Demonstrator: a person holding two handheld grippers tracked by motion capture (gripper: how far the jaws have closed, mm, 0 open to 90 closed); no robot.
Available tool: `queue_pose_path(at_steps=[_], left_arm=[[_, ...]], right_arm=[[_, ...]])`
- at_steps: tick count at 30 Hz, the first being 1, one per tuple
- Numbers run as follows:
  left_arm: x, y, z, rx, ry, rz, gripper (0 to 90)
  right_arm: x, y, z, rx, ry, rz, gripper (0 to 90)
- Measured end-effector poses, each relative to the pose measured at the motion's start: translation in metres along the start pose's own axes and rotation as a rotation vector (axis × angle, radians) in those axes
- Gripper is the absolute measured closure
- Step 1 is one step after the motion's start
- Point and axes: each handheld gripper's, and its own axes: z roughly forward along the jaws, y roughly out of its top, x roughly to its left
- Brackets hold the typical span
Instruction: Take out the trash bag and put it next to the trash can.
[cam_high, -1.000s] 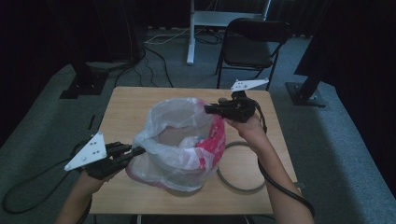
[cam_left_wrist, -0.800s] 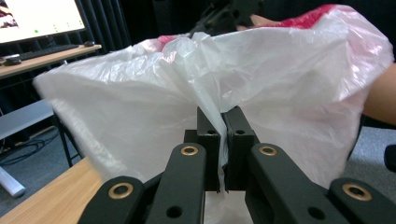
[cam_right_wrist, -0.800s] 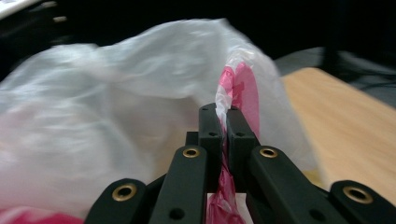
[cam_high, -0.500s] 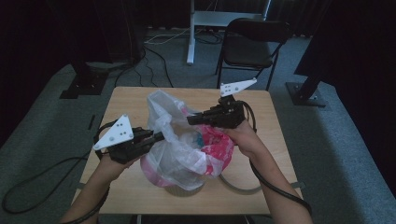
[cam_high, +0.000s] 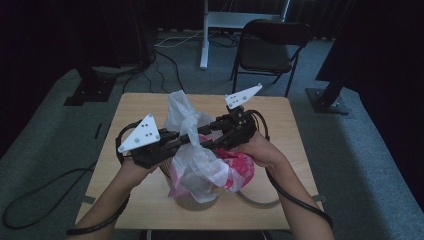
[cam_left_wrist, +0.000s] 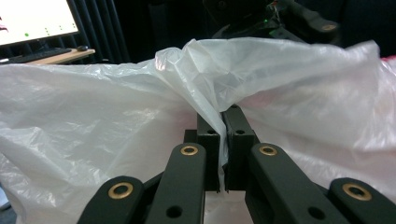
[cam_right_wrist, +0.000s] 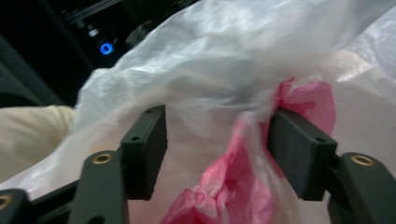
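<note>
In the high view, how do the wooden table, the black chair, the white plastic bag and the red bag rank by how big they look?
1. wooden table
2. black chair, farther from the camera, so its true size is unsure
3. white plastic bag
4. red bag, partly hidden

A plastic bag (cam_high: 197, 160) sits near the middle of the table (cam_high: 125, 200), slightly toward the person's edge, with a basket (cam_high: 195, 202) under it and a loop of cable (cam_high: 255, 202) lying on the tabletop just right of it. The left gripper (cam_high: 186, 138) comes in from the left and the right gripper (cam_high: 212, 131) from the right, meeting above the bag where its gathered top rises between them. Behind the table, on the floor, a chair (cam_high: 267, 50) stands to the right and a stand leg (cam_high: 203, 35) to its left, with cables (cam_high: 165, 55) trailing on the floor at the back left.
</note>
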Motion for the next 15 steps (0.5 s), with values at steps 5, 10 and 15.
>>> queue_pose_path(at_steps=[5,10,15], left_arm=[[-0.003,0.004,0.005,-0.021,0.001,0.003,87.2],[-0.004,0.003,0.006,-0.022,-0.010,0.006,82.3],[0.001,-0.001,-0.001,-0.013,0.003,-0.034,52.7]], right_arm=[[0.004,0.000,0.014,0.108,-0.009,-0.062,40.1],[0.003,-0.003,0.017,0.163,-0.060,-0.078,84.1],[-0.004,-0.005,0.009,0.115,-0.099,-0.061,89.0]])
